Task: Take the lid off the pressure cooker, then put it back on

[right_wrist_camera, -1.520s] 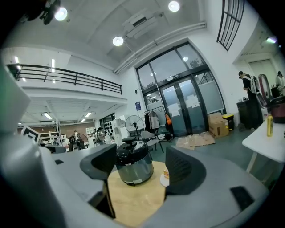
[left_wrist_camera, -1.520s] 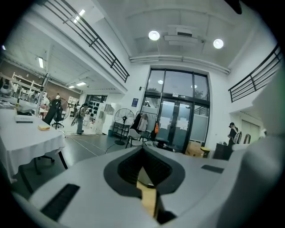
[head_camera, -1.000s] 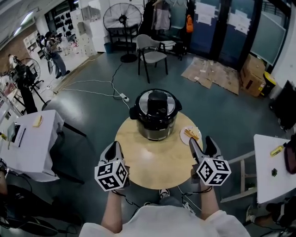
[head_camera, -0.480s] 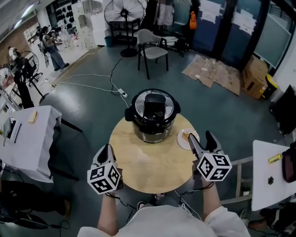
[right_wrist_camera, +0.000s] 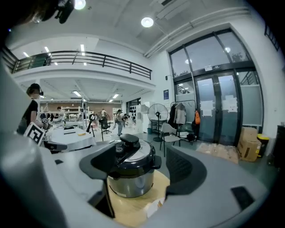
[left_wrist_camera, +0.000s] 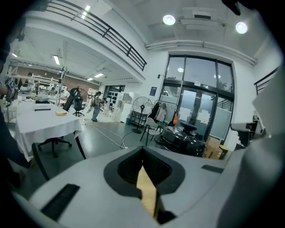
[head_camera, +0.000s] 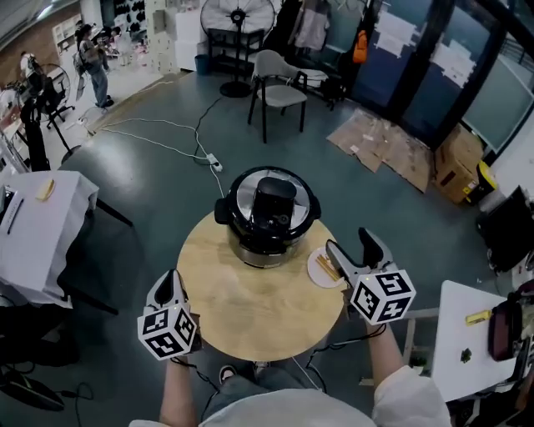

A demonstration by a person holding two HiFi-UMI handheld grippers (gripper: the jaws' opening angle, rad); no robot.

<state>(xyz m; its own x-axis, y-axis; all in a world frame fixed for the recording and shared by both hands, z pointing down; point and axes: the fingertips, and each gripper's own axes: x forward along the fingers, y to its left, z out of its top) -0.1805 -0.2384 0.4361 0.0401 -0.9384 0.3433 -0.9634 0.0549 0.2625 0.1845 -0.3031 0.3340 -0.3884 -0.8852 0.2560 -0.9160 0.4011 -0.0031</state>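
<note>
The black and steel pressure cooker (head_camera: 265, 221) stands at the far side of a round wooden table (head_camera: 250, 313). Its lid (head_camera: 269, 200), with a black handle block on top, sits on the pot. My left gripper (head_camera: 169, 282) hangs at the table's near left edge, well short of the cooker, with its jaws shut on nothing. My right gripper (head_camera: 350, 246) is open at the table's right side, beside a plate and a little right of the cooker. In the right gripper view the cooker (right_wrist_camera: 131, 178) shows between the open fingers. In the left gripper view the cooker (left_wrist_camera: 182, 140) lies ahead to the right.
A white plate (head_camera: 319, 271) with bits of food lies right of the cooker, under the right gripper's fingers. White-clothed tables stand at left (head_camera: 33, 233) and right (head_camera: 467, 334). A chair (head_camera: 279, 87), a fan (head_camera: 238, 21) and a floor cable (head_camera: 175, 146) lie beyond.
My left gripper has drifted left and back, off the table's near edge. The right gripper stays open by the plate. The head view has shifted.
</note>
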